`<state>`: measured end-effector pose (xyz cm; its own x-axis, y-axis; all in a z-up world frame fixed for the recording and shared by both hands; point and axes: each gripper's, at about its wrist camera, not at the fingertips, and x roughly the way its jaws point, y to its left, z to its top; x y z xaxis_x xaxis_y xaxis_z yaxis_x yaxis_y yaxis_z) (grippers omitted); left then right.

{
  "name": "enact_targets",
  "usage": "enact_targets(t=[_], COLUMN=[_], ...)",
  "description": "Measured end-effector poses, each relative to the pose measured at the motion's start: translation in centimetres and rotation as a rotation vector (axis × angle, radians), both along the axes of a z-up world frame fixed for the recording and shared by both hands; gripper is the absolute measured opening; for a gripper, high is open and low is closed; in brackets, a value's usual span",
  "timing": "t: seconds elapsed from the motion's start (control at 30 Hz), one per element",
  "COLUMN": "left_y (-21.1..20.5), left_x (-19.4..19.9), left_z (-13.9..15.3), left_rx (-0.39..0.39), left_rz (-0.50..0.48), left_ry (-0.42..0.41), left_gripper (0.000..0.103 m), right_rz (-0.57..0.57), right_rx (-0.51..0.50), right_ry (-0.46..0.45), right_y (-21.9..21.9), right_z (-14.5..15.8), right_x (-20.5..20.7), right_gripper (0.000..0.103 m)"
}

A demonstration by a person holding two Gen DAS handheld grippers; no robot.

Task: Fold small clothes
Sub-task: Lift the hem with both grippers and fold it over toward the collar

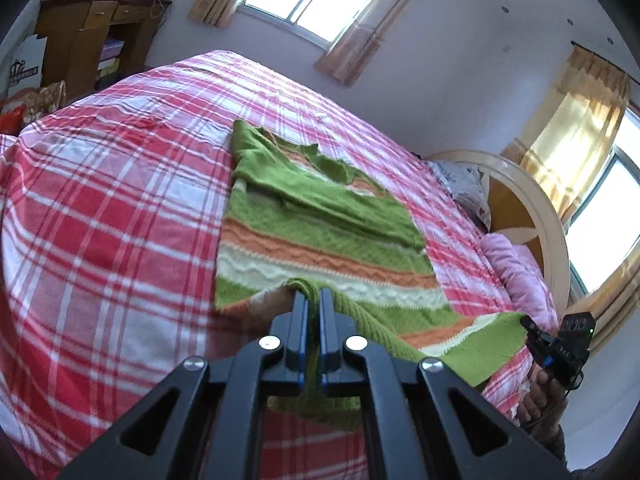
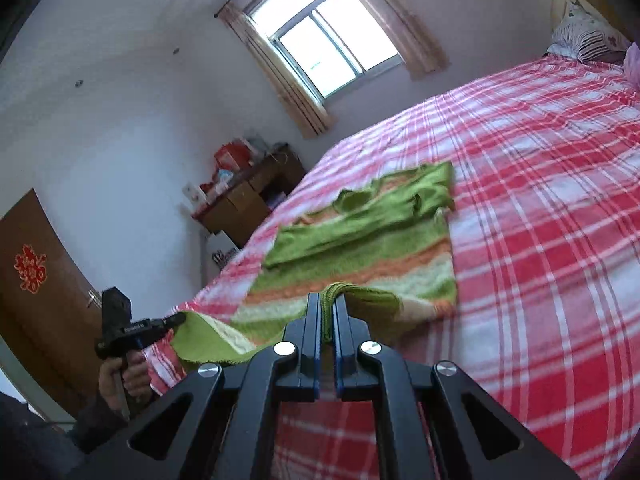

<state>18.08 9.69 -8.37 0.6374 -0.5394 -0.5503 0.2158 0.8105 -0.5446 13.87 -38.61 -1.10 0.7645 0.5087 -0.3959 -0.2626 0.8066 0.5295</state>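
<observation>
My left claw (image 1: 314,294) is clamped on the near hem of the striped sweater (image 1: 320,232), and my right claw (image 2: 329,300) pinches the same hem further along. The rest of the sweater lies ahead on the checked bed (image 1: 100,208).

Home bedroom: plaid-covered bed (image 1: 100,200), pillows (image 2: 588,40), curtained window (image 2: 332,52).

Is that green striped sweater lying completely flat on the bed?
No, the near hem of the striped sweater is pinched and lifted off the plaid bedspread by the left gripper and the right gripper.
</observation>
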Motion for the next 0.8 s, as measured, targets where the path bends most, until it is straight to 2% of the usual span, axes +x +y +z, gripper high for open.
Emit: enact_targets(t=[0.13,0.33,0.57,0.8], left_y=[0.1,0.1,0.3,-0.4], left_x=[2.0,5.5,10.2,15.1], left_z=[0.2,0.8,2.4,4.0], left_rx=[-0.053,-0.085,-0.089,-0.048], left_rz=[0.016,0.029,0.051,0.061], left_ry=[0.02,0.026,0.0,-0.026], left_gripper=[0.004,0.004,0.004,0.004], right_rz=[-0.011,-0.022,-0.036,-0.048], right_rx=[0.014,0.004,-0.028,-0.062], right_ry=[-0.023,-0.04,-0.064,-0.071], right_y=[-0.1,-0.1,-0.2,-0.4], right_z=[0.8,2.3,4.4,6.0], right_x=[2.1,5.6,10.3,15.8], right_gripper=[0.004,0.004,0.004,0.004])
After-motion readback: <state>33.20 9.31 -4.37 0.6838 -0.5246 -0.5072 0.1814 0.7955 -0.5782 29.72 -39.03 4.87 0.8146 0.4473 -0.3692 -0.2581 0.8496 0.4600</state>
